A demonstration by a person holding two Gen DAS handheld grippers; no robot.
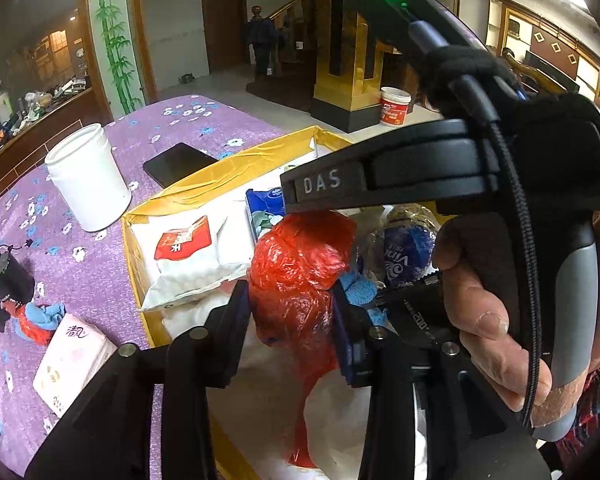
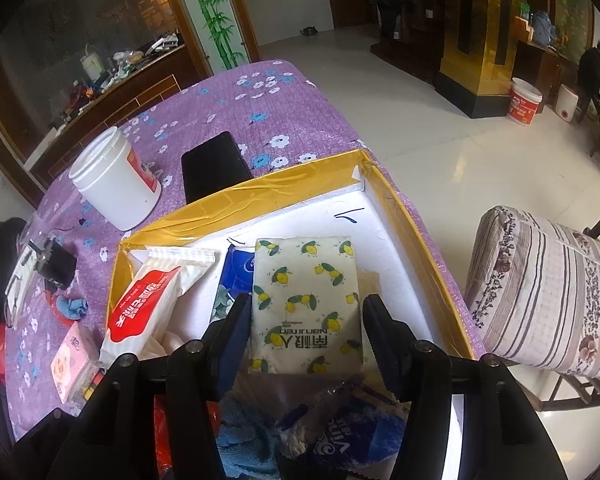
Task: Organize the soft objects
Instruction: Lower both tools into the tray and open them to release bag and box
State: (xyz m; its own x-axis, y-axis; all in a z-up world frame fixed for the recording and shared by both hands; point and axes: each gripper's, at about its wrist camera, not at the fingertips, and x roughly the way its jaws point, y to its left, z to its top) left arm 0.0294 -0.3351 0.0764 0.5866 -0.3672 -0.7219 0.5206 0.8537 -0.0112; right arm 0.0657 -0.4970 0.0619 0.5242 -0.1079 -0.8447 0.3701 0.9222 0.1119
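Note:
My left gripper [image 1: 292,312] is shut on a crumpled red plastic bag [image 1: 300,264] and holds it over the yellow-rimmed white box [image 1: 196,188]. The box holds a red-and-white wipes pack [image 1: 188,252], a blue tissue pack [image 1: 262,208] and a blue Vinda pack [image 1: 406,252]. My right gripper [image 2: 304,316] is open over the same box [image 2: 404,208], its fingers either side of a lemon-print tissue pack [image 2: 306,300] lying in it. The wipes pack [image 2: 144,308] and the Vinda pack [image 2: 348,440] also show in the right wrist view. The right gripper's body fills the upper right of the left wrist view.
On the purple flowered cloth [image 1: 100,280] stand a white jar [image 1: 86,176], a black phone [image 1: 176,162], a small black motor [image 1: 8,276], a blue-and-red cloth bundle [image 1: 40,320] and a pink tissue pack [image 1: 72,360]. A striped cushioned chair [image 2: 548,292] is right of the table.

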